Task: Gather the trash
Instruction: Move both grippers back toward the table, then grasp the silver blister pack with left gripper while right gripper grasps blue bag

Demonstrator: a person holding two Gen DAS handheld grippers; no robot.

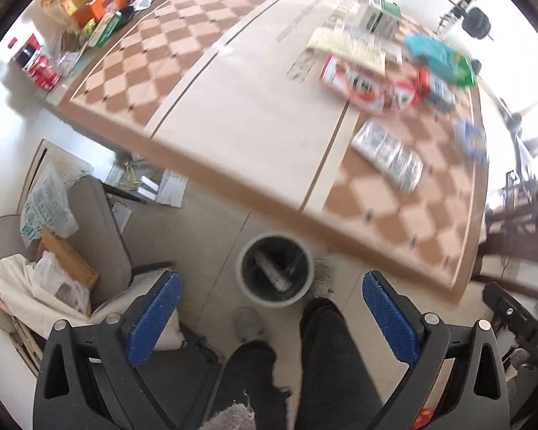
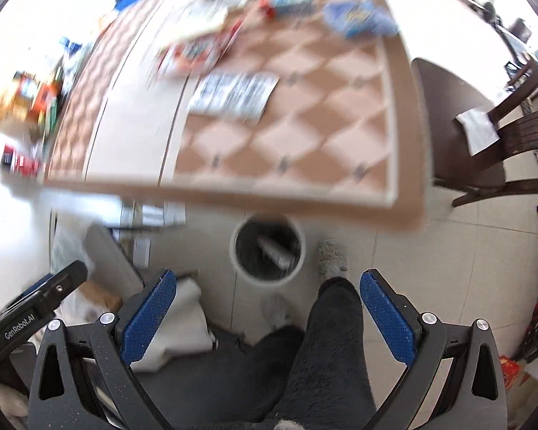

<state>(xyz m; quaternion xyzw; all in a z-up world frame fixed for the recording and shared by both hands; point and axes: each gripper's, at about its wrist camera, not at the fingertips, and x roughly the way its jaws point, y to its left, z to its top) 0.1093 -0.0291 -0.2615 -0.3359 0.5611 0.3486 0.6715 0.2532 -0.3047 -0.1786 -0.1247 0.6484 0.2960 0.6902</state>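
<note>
Both hand-held grippers sat nearest the lens, pointing down over the person's dark-trousered legs. Left hand-held gripper had its blue pads spread wide, nothing between them. Right hand-held gripper stood spread the same way, also empty.

Ahead of and above both, the checkered surface filled most of each view, its near edge running just beyond the bin. Blur was heavy, especially in the right wrist view.

To the left of the left hand-held gripper, a grey chair held bags and cloth. To the right of the right hand-held gripper, a dark wooden chair stood on the tiled floor.

Trash bin, white-rimmed with a dark liner, sat on the floor straight ahead of both hand-held grippers, between the fingertips in each view; a crumpled silver wrapper lay inside.

Remaining trash lay on the surface, ahead and right of the left hand-held gripper: a red-and-white packet, a teal-and-green bag, a silver packet, a blue packet.
</note>
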